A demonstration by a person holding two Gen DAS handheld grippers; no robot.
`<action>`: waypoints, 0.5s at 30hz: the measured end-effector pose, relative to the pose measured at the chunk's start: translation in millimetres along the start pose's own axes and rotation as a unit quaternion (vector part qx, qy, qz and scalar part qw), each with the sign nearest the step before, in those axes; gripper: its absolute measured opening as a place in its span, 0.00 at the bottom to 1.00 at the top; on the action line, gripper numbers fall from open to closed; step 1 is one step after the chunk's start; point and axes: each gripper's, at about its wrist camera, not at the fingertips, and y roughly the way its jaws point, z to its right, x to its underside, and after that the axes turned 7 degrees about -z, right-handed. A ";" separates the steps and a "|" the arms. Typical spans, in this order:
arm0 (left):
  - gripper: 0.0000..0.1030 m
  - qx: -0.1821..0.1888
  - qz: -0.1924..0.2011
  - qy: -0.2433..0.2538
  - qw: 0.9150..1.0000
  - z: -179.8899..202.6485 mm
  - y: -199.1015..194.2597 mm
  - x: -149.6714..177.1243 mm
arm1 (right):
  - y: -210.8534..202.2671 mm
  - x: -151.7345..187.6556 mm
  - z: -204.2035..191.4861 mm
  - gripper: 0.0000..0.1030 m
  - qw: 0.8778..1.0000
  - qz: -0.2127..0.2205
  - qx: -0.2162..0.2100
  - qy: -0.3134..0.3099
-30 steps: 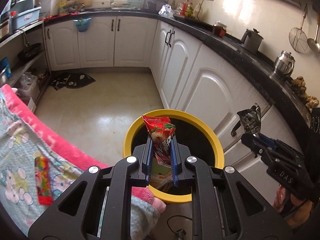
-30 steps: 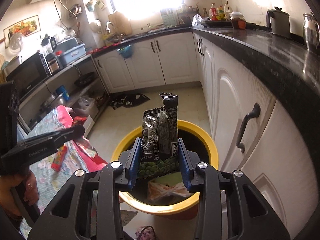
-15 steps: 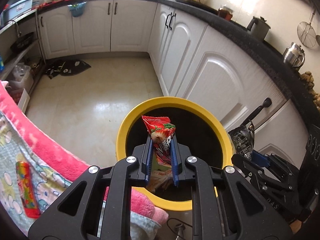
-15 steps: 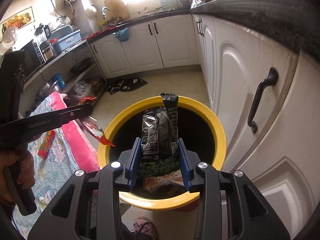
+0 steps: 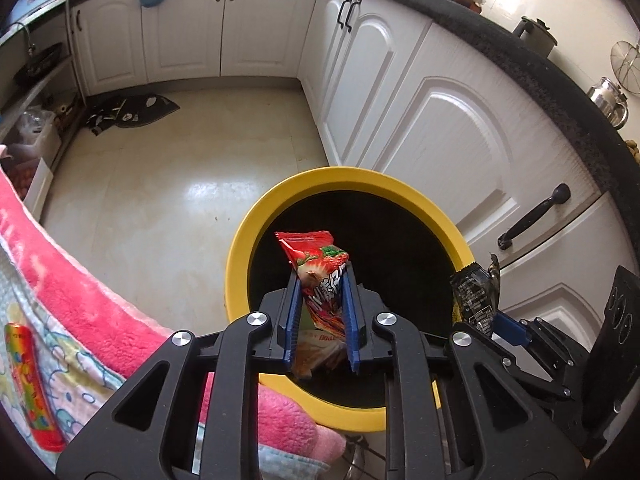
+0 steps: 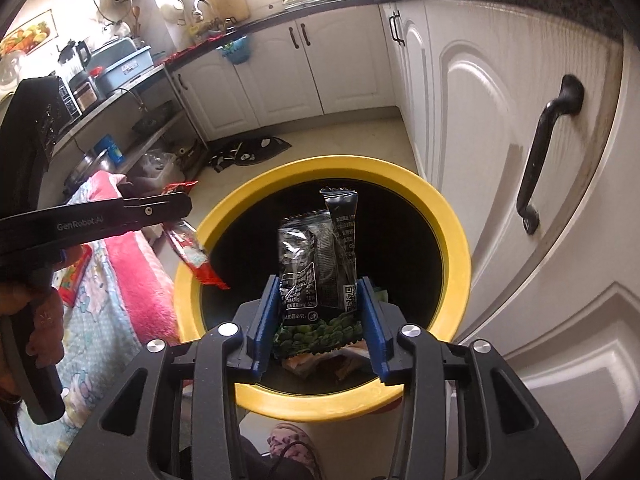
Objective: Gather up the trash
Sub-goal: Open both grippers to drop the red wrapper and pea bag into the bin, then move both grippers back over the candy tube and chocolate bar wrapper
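Here left gripper (image 5: 320, 312) jaws clamp red wrapper (image 5: 320, 276); right gripper (image 6: 318, 316) jaws clamp black packet (image 6: 320, 264); right view alone shows wrappers (image 6: 320, 362) inside yellow bin (image 6: 452, 236) below.

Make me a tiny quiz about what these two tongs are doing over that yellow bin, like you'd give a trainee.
1. True or false: the left tongs grip a red snack wrapper.
2. What do the right tongs hold? A) a spoon B) a black snack packet C) nothing
3. Fill in: both wrappers hang over the mouth of the ____ bin.

Key: 1 true; 2 B; 3 yellow.
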 end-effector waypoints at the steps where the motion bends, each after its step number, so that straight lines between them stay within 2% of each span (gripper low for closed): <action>1: 0.17 0.000 0.000 -0.002 1.000 -0.4 0.3 0.1 | 0.9 0.4 1.6 0.45 1.000 0.000 0.005 0.004; 2: 0.19 0.000 0.000 -0.004 1.000 -1.4 0.6 0.3 | 1.4 0.6 3.0 0.50 1.000 -0.001 0.008 0.009; 7: 0.44 0.001 0.011 -0.019 1.000 -7.4 -10.5 5.1 | -4.0 -0.2 8.3 0.54 1.000 0.006 0.018 0.016; 8: 0.46 -0.001 0.017 -0.024 1.000 -10.6 -17.1 8.0 | -5.4 -0.1 8.1 0.54 1.000 0.008 0.017 0.016; 11: 0.62 -0.018 0.044 -0.036 0.998 -22.5 -41.6 21.2 | -12.5 -0.9 7.1 0.55 1.000 0.015 0.015 0.018; 14: 0.66 -0.032 0.069 -0.053 0.996 -38.1 -69.8 38.8 | -21.0 -2.8 -2.2 0.55 1.000 0.024 0.008 0.011; 15: 0.73 -0.043 0.079 -0.051 0.995 -42.1 -79.3 44.8 | -24.9 -3.7 -6.6 0.55 1.000 0.028 0.004 0.008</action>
